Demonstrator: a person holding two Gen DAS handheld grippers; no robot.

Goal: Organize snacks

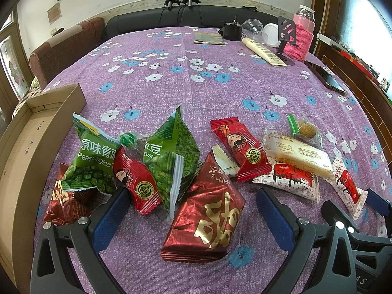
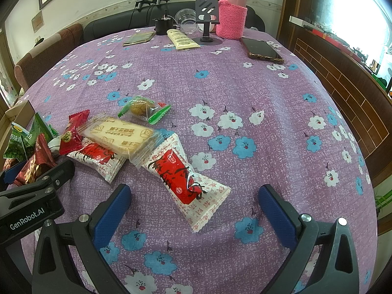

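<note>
Here we hold both grippers with fingers apart and empty, left gripper [image 1: 191, 210] over the dark red foil packet [image 1: 205, 220], cardboard box [image 1: 29, 132] seen only from left wrist, right gripper [image 2: 193, 208] around the white-red packet [image 2: 186, 178], phone [image 2: 263, 50] clear only there.

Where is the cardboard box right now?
The cardboard box lies at the left edge of the left wrist view, just left of the green pea packets. In the right wrist view only its corner shows, behind the snack pile.
</note>
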